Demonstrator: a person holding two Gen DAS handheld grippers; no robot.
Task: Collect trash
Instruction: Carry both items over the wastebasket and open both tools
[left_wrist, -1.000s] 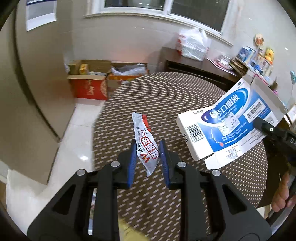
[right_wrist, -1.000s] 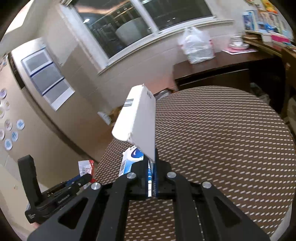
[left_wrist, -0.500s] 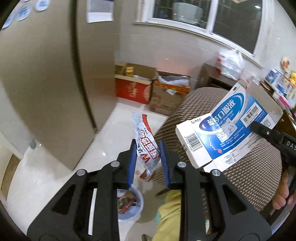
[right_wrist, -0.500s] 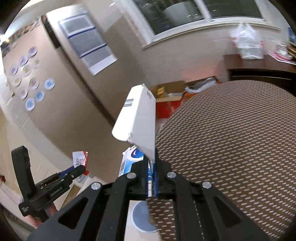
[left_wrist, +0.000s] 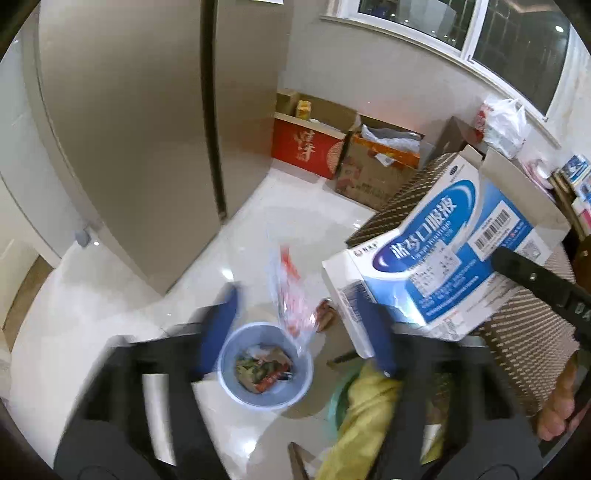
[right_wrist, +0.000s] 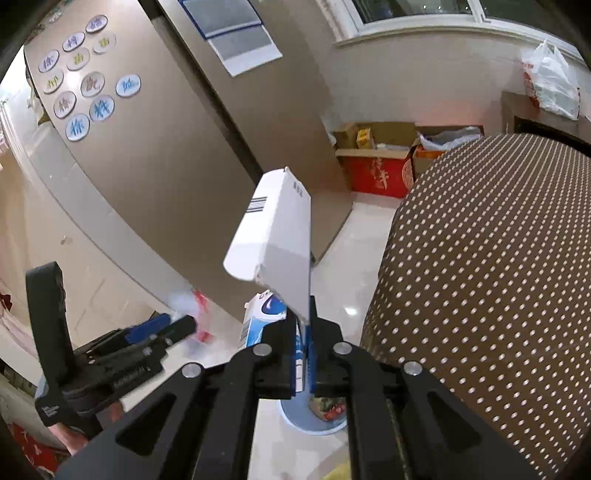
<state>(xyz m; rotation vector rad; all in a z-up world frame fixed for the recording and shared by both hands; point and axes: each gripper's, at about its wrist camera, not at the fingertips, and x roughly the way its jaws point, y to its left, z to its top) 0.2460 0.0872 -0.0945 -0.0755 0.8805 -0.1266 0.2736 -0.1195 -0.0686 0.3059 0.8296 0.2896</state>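
Opening left gripper (left_wrist: 301, 326) frees wrapper (left_wrist: 291, 295); right gripper (right_wrist: 303, 354) clamps box (right_wrist: 275, 240).

Glossy floor tiles (left_wrist: 236, 236), cardboard box (left_wrist: 436, 258)

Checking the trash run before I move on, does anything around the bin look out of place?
One piece of litter lies on the floor beside the blue bin, not in it. The wrapper is loose between the left gripper's opening jaws, above the bin.

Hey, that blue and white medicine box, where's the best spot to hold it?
Pinch the thin open flap at its end, as the right tool does now, coming edge-on from below. The box body looks too wide; the flap is flat.
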